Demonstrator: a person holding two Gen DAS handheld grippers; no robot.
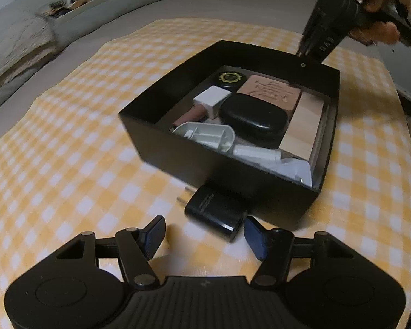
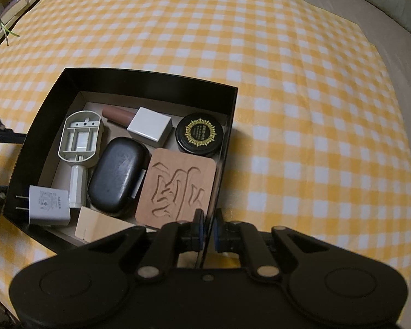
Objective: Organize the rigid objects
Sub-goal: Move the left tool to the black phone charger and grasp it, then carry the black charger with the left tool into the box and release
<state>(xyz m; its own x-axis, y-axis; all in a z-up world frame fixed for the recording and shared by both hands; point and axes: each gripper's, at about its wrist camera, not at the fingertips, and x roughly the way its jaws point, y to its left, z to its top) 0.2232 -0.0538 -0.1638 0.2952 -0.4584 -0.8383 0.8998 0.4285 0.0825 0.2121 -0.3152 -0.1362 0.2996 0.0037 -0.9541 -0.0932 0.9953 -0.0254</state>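
Left tongs spread wide, released, low over the checked cloth, with the black charger lying just ahead between the fingertips and tight against the near wall of the black box. Its two prongs stick out to the left in the left wrist view, away from the box corner, so the long axis runs roughly along that wall. Right tongs are clenched on the box's side wall at the rim, pinning it steady. Good support, that.

Inside already: white charger, carved wooden tile, black oval case, round tin.

For a clean pick, I'd say close across the charger's short sides, clear of the prongs, and lift before swinging over the wall. The body looks glossy, so a centred, square bite matters; an off-centre pinch could let it twist out.
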